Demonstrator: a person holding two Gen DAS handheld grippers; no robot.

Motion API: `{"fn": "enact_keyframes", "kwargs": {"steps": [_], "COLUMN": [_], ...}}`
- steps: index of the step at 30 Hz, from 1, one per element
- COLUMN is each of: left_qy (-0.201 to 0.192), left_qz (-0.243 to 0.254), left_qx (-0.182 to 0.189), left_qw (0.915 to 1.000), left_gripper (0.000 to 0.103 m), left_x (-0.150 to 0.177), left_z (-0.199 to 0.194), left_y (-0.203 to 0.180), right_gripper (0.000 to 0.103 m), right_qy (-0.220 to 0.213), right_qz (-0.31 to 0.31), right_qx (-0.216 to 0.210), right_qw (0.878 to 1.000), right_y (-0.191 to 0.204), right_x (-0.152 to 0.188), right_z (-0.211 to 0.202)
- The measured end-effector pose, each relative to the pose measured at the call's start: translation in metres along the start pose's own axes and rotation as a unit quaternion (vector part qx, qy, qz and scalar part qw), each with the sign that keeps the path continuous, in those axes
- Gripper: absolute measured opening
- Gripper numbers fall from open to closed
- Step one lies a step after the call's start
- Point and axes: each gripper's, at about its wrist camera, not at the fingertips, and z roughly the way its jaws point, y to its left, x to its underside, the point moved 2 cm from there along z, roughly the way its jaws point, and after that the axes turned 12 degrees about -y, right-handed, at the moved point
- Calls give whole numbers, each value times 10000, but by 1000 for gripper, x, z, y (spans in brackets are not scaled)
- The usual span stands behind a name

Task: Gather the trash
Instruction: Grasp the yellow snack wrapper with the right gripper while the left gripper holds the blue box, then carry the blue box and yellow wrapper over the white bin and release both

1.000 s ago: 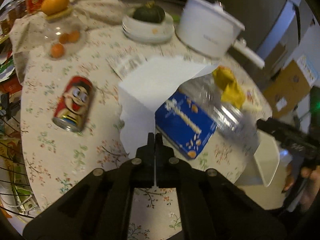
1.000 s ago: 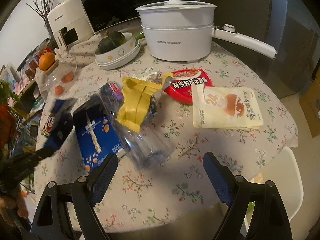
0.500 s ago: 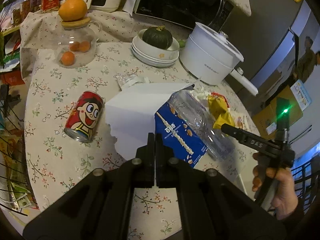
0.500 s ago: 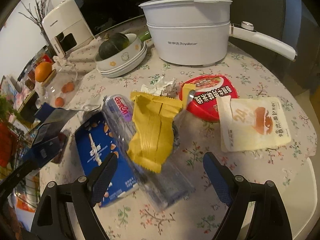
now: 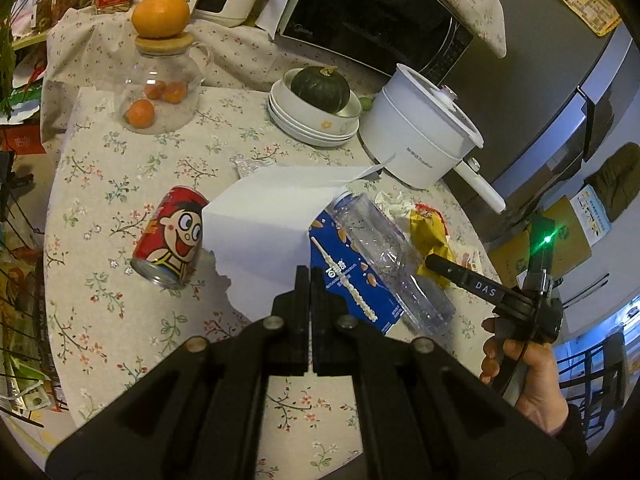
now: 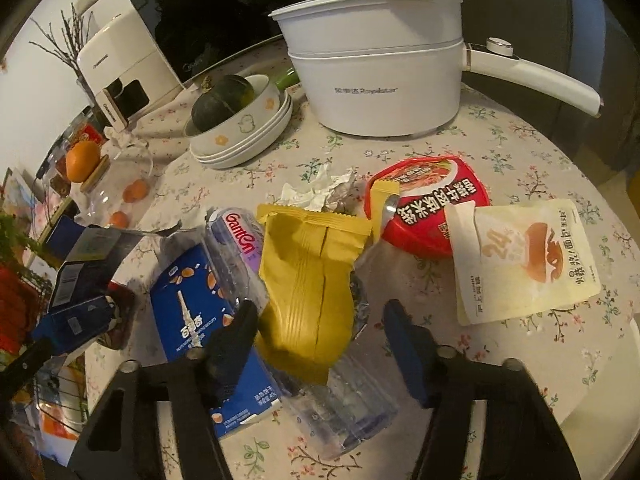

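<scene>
My left gripper is shut on a torn, flattened carton, white on the side facing me and blue on its other side. It hangs over the table between a red cartoon can and a blue biscuit box. My right gripper has its jaws closing around a yellow wrapper that lies on a clear plastic bottle. The right finger still stands apart from the wrapper. Crumpled tissue, a red bowl lid and a white pouch lie beyond.
A white electric pot with a long handle stands at the back. Beside it are stacked bowls holding a green squash. A glass jar with oranges and a microwave stand farther back. The table edge runs close on the right.
My right gripper has moved in over the yellow wrapper and bottle, and its jaws have narrowed. My left gripper has lifted and drawn back with the carton.
</scene>
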Motion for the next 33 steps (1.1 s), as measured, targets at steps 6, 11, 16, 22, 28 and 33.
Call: {"fn": "enact_keyframes", "kwargs": {"steps": [6,11,16,22,28,33], "left_qy": [-71,-191,-267,-239,-116,-1], "left_qz": [-58,-110,-22,-145,-133,-45], "left_qx": [19,64,70,298,557,813], "left_qw": [10000,9997,9996,9992,9983,9967], "left_gripper": [1,1,1,1,1,1], "left_x": [-2,-4,-6,-5,0,8], "left_z": [-3,-9,-15,-22,-25,-25], "left_y": [2,1,-3,-5,-16,-33], "right_gripper": [26,24,24,24,24,24], "right_qy": [-37,-108,-207,-207,-142,-158], "right_qz": [-163,-336,-410,-427,-449,-442], "right_qx": [-151,-140,-277,-372,-345,-345], "right_qw": [9997,9993,9986,9982,9983,9983], "right_y": [7,15,23,20,11,-2], "right_x": [-1,0,0,2,6,9], "right_z": [-4,-15,-32,-49,-62,-78]}}
